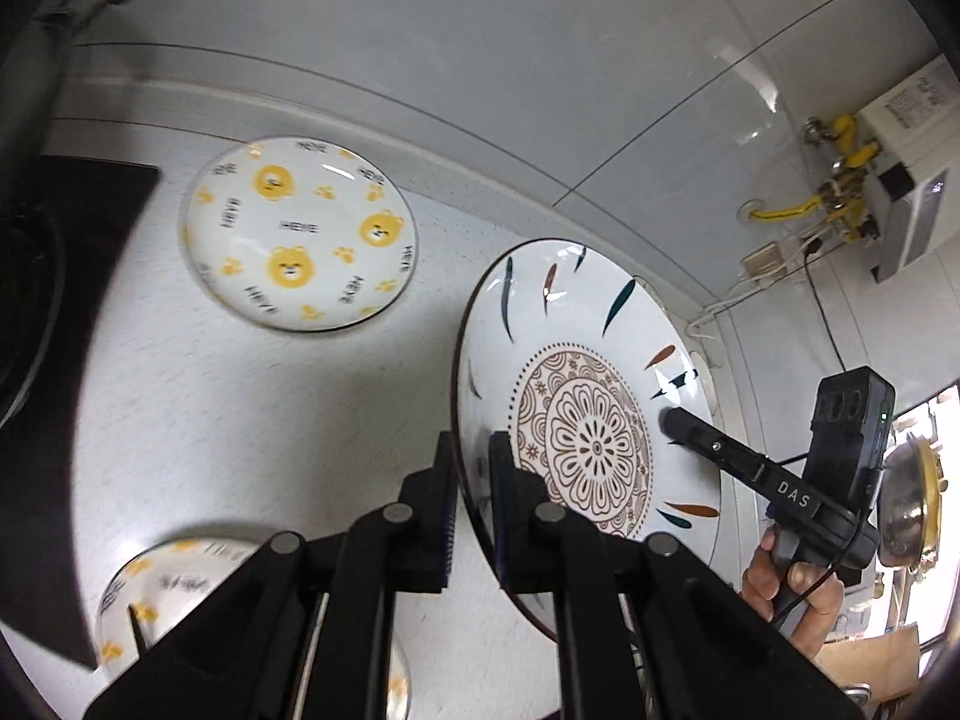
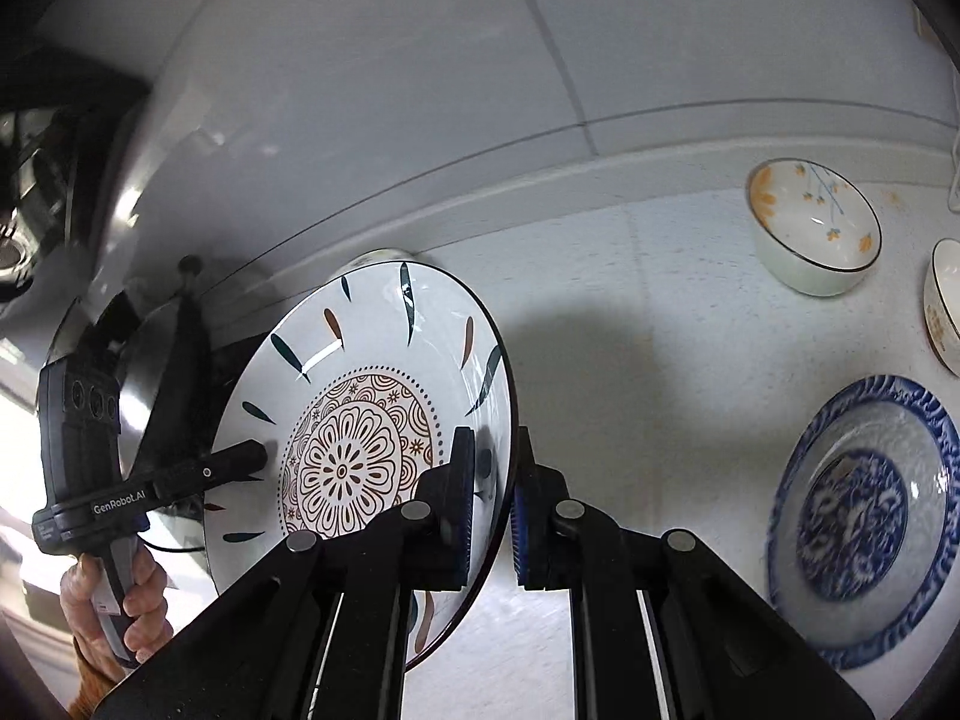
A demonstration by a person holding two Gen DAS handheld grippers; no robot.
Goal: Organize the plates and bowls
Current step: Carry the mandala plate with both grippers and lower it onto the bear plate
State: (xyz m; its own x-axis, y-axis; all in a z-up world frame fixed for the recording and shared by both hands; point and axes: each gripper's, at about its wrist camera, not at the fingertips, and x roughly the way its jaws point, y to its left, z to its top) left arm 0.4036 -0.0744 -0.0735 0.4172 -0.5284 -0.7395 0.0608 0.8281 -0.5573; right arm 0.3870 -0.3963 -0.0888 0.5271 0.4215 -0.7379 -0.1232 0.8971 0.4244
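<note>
A white plate (image 1: 594, 396) with a brown mandala centre and leaf strokes on a dark rim hangs tilted above the white counter (image 1: 270, 408). My left gripper (image 1: 473, 456) is shut on its near rim in the left wrist view. My right gripper (image 2: 493, 456) is shut on the opposite rim of the same plate (image 2: 372, 372). Each view shows the other gripper across the plate: the right gripper (image 1: 667, 420) and the left gripper (image 2: 261, 455), each with a hand on its handle.
A yellow bear plate (image 1: 300, 234) lies near the wall, and a matching bowl (image 1: 156, 588) sits low left beside a black cooktop (image 1: 60, 300). A flower bowl (image 2: 813, 228), another bowl (image 2: 945, 306) and a blue patterned plate (image 2: 864, 516) lie to the right.
</note>
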